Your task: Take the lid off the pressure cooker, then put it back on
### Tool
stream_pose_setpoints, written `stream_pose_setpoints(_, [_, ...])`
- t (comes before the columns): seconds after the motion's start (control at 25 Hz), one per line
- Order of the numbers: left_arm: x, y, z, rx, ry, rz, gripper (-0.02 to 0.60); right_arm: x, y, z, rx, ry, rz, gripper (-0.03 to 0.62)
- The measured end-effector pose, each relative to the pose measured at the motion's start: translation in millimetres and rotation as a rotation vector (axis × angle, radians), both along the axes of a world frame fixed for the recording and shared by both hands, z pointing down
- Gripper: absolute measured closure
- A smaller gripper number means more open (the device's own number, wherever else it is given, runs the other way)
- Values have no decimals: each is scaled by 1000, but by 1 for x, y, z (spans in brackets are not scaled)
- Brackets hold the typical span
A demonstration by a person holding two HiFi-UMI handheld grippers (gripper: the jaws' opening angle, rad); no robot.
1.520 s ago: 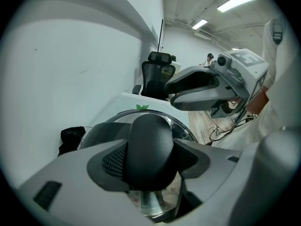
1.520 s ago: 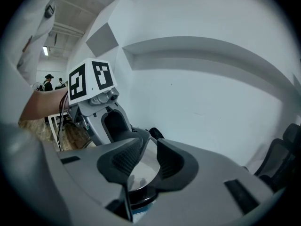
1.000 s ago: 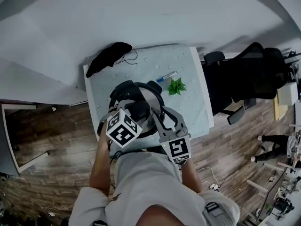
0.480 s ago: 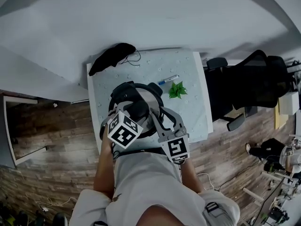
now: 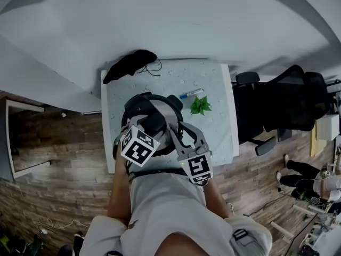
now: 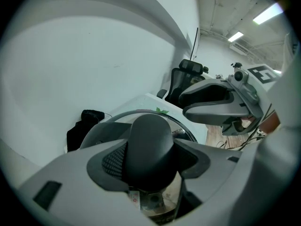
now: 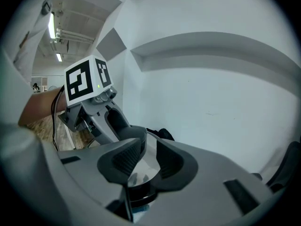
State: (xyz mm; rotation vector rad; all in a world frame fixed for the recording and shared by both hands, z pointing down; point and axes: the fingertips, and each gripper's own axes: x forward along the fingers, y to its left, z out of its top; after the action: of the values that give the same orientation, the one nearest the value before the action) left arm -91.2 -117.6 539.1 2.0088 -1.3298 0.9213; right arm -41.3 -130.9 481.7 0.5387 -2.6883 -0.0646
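The pressure cooker [image 5: 133, 108] stands on the near part of the table [image 5: 213, 127], close to the person. Its shiny lid [image 5: 166, 112] sits on top of the pot. In the middle of the lid is a fat black knob [image 6: 149, 135].

The left gripper [image 6: 151, 159] comes down onto the lid from the near side. Its two jaws hug the knob, one on each side, and the bumpy pads [image 6: 115, 161] press against it. So the left gripper is grasping the knob.

The right gripper [image 7: 146, 158] reaches in at the right side of the cooker. Its jaws stand close together with a thin gap between them. Through the gap you can see the shiny lid, and a black part of the cooker [image 7: 138, 192] sits low between the jaws. I cannot tell if the pads squeeze that part or only stand over it.

Each gripper has a white cube with black squares, and both cubes are near the person's body.

Farther back on the table lie a pen [image 5: 191, 94] and a small green plant sprig [image 5: 200, 105], near each other. A black cloth thing [image 5: 129, 64] lies at the far left corner, partly hanging over the edge.

To the right of the table is a black chair [image 5: 287, 100]. The floor [image 5: 64, 143] is brown wood.
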Motion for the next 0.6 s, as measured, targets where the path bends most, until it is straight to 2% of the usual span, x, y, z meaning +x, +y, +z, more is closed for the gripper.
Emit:
stream_pose_setpoints(0.4, [-2,0,-1,35,-3,-57,301,6,3,5,-5,8,-19,487])
stream_pose_setpoints(0.6, [-1,-4,-13,126,-6,-56,279,6,5,2,5,2,-7,487])
